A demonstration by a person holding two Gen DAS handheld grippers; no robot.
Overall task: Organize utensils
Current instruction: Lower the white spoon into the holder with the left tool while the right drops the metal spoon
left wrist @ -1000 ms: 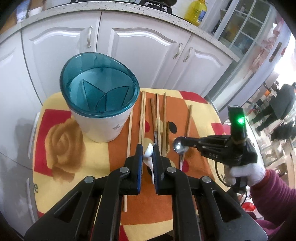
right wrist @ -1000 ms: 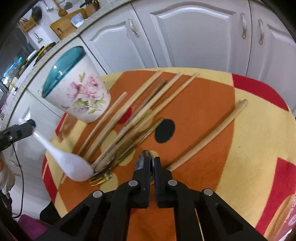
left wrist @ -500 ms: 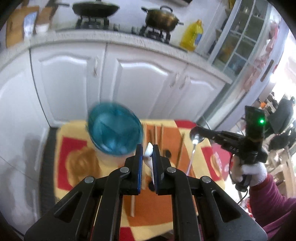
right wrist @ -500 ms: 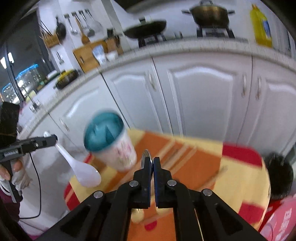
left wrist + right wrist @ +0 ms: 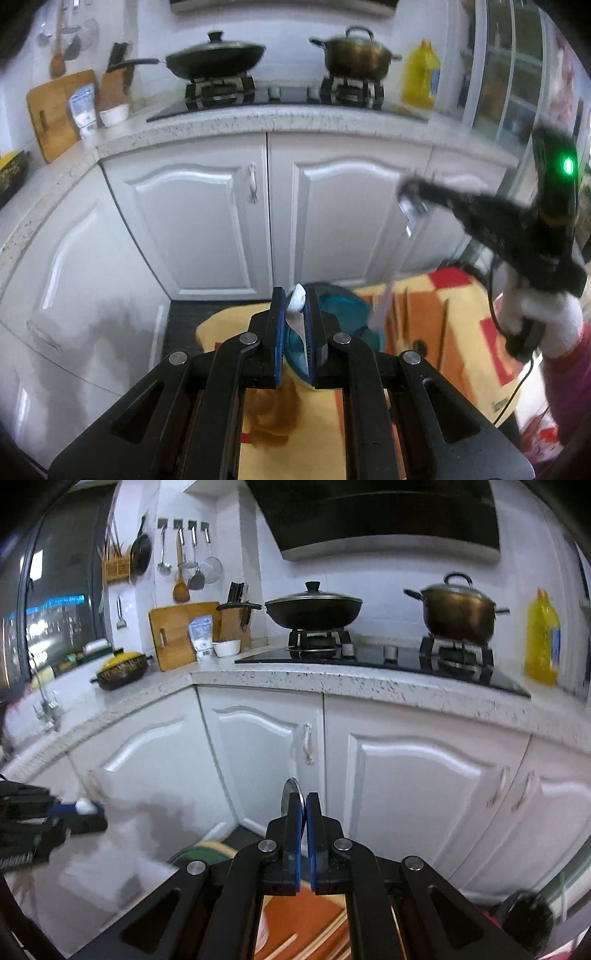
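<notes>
My left gripper [image 5: 295, 306] is shut on the handle of a white ceramic spoon [image 5: 296, 298], high above the table. Just beyond its fingers and below sits the teal-rimmed utensil holder [image 5: 343, 306]. At the right, a white-gloved hand [image 5: 535, 314] carries my right gripper [image 5: 410, 195], shut on a metal spoon [image 5: 412, 206] whose blurred handle hangs down toward the holder. In the right wrist view my right gripper [image 5: 303, 805] pinches the metal spoon [image 5: 293, 792] edge-on. My left gripper [image 5: 92, 812] shows at the left with the white spoon [image 5: 84, 805]. Several chopsticks [image 5: 443, 332] lie on the yellow and orange cloth [image 5: 469, 350].
White cabinet doors [image 5: 207, 221] stand close behind the small table. The speckled counter [image 5: 369, 679] above carries a lidded wok [image 5: 314, 609], a brass pot [image 5: 458, 609], a yellow oil bottle [image 5: 541, 638] and a cutting board [image 5: 177, 635].
Both grippers have risen off the table with their spoons. Both views have tilted up toward the counter, and the holder has dropped low in the left wrist view.
</notes>
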